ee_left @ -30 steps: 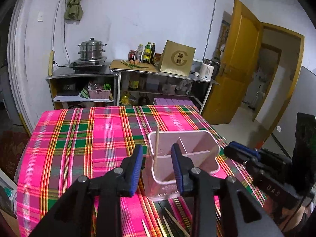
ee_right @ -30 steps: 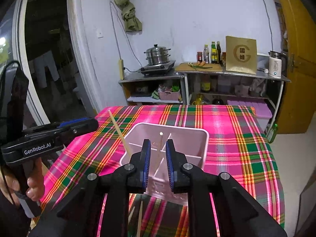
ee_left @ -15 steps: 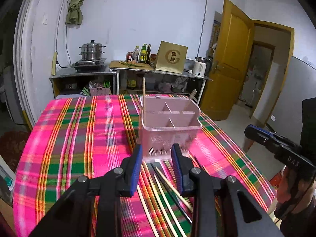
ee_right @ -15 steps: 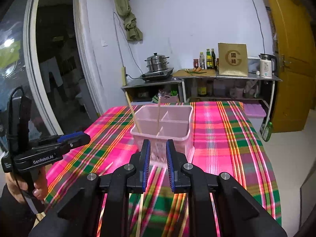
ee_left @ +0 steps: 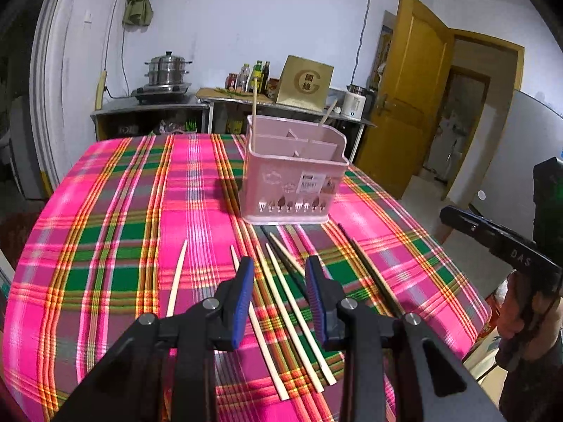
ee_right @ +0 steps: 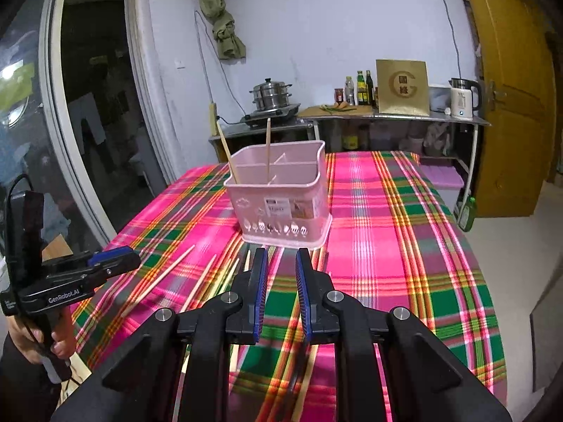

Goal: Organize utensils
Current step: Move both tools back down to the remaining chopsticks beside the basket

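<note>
Two grippers are hovering over a plaid tablecloth, and I am holding one in each hand. My left gripper is standing with its blue pads apart and gripping nothing; pale chopsticks are lying on the cloth below the gap, running away from me. One more pale chopstick is lying by itself to the left of that gripper, apart from the bunch. Dark chopsticks are lying to the right of the pale ones, pointing toward the holder. My right gripper is likewise released, its pads parted by a narrower gap with nothing between them, and it is sitting above the near ends of the same spread of chopsticks. In the right wrist view my left hand is showing at the lower left, wrapped around its gripper's handle.

Beyond the chopsticks, a pink utensil holder is standing upright on the tablecloth, its inside split by dividers. Two chopsticks are already standing in it: one nearly upright, the other leaning against the rim at a corner.

Farther back, a steel steamer pot is sitting on a burner atop a metal shelf against the white wall, beside bottles, a gold box and a white kettle. A yellow door is standing open at the right.
</note>
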